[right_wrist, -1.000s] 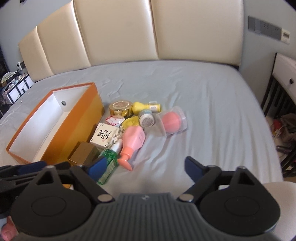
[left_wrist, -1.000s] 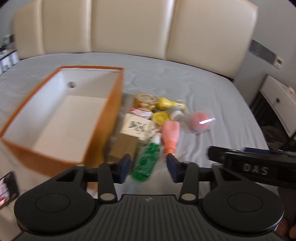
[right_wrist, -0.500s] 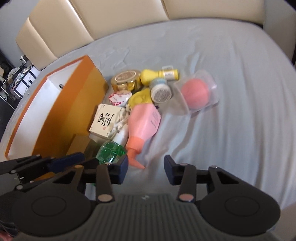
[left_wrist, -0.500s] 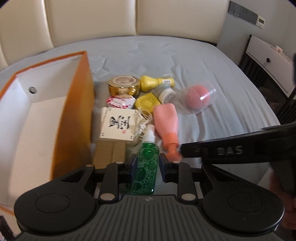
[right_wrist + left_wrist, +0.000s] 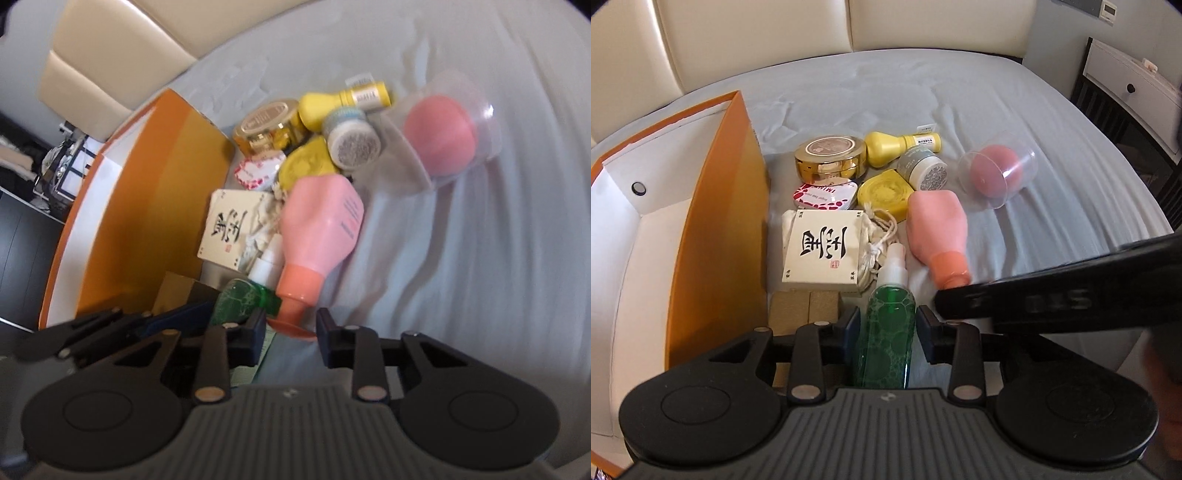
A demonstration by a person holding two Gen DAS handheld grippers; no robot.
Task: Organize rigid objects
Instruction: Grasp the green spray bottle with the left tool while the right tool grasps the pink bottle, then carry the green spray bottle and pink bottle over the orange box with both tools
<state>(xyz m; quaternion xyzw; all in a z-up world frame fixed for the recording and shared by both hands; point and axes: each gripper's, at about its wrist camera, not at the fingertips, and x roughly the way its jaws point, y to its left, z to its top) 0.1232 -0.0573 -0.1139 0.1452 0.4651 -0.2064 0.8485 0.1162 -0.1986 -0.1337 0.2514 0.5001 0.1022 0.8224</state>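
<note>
Green spray bottle (image 5: 886,332) lies on the bed (image 5: 1015,110) between my left hand-held gripper's (image 5: 886,326) narrowed fingers, beside the orange box (image 5: 716,258); my right hand-held gripper (image 5: 290,330) straddles the pink bottle's (image 5: 317,236) cap, jaws narrow, contact unclear.

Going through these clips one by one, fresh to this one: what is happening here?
A person with two handheld grippers is sorting toiletries heaped on a bed beside an open orange box. The left gripper straddles the lying green spray bottle, fingers at its sides; a firm grip isn't clear. The right gripper is open around the cap end of the pink bottle. Nothing shows inside the box.
</note>
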